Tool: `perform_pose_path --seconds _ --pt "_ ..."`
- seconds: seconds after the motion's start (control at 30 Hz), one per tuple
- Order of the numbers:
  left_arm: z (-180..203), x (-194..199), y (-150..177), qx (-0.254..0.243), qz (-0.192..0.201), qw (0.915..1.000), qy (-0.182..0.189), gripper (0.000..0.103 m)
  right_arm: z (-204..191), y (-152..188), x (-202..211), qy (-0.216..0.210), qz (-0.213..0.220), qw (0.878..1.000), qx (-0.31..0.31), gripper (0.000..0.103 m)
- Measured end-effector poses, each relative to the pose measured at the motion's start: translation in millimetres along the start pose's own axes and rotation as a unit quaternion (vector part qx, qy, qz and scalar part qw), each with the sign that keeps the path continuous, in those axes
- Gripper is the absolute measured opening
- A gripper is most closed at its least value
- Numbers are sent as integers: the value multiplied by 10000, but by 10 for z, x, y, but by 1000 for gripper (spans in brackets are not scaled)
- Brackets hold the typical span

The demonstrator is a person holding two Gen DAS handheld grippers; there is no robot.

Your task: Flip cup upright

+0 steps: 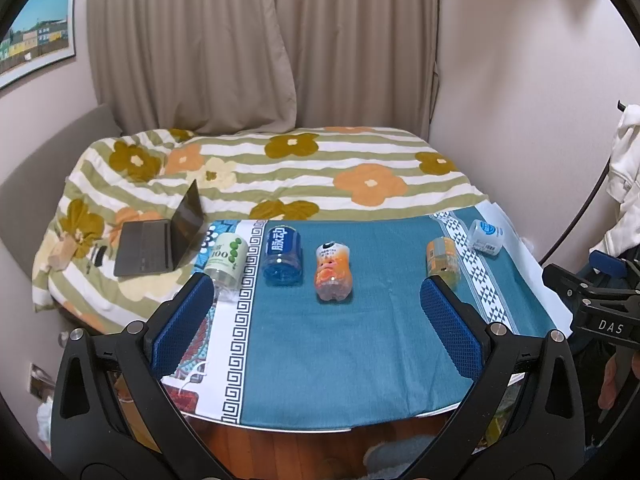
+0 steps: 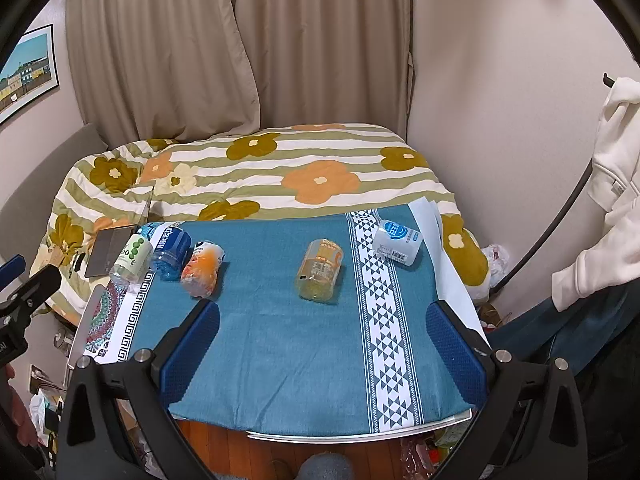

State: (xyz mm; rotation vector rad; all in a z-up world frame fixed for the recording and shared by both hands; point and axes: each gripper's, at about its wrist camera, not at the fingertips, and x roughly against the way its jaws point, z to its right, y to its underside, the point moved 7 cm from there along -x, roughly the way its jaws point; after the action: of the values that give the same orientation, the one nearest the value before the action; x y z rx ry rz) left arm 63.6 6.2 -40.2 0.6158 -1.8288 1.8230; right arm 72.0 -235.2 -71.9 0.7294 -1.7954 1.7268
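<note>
Ahead, I see five cups on their sides across the worktop [image 2: 280,360], the yellow cup [image 2: 320,270] nearest my right tongs [image 2: 322,330], both left tongs [image 1: 316,308] and right spread wide, empty.

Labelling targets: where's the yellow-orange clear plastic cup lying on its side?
Yellow-orange clear plastic cup: mid-table in the right wrist view, on blue cloth, between peach-orange cup and white patterned stripe.

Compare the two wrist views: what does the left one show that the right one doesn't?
Only the left wrist view shows the open laptop whole, screen included. Only the right wrist view shows the white hoodie nearly whole. Both share five containers lying on their sides on the blue tablecloth, among them the blue-labelled bottle, and each view's own gripper open: left gripper, right gripper.
</note>
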Motion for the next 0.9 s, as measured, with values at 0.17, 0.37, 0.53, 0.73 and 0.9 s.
perform_pose_path --seconds 0.17,0.37,0.53,0.73,0.9 --pt "2 -4 -7 -13 2 10000 4 103 -5 -1 6 -5 5 10000 10 103" --pt "-2 -12 -17 -8 3 10000 4 103 -4 -5 5 -5 0 10000 11 103" --pt "0 -13 -16 -2 -1 10000 9 103 -7 -6 4 -3 2 10000 10 103" --pt "-1 -14 -17 -4 1 10000 12 103 -9 -9 3 -1 4 10000 18 103" --pt "-1 -14 -17 0 3 10000 7 103 -8 -9 5 -1 0 10000 14 103"
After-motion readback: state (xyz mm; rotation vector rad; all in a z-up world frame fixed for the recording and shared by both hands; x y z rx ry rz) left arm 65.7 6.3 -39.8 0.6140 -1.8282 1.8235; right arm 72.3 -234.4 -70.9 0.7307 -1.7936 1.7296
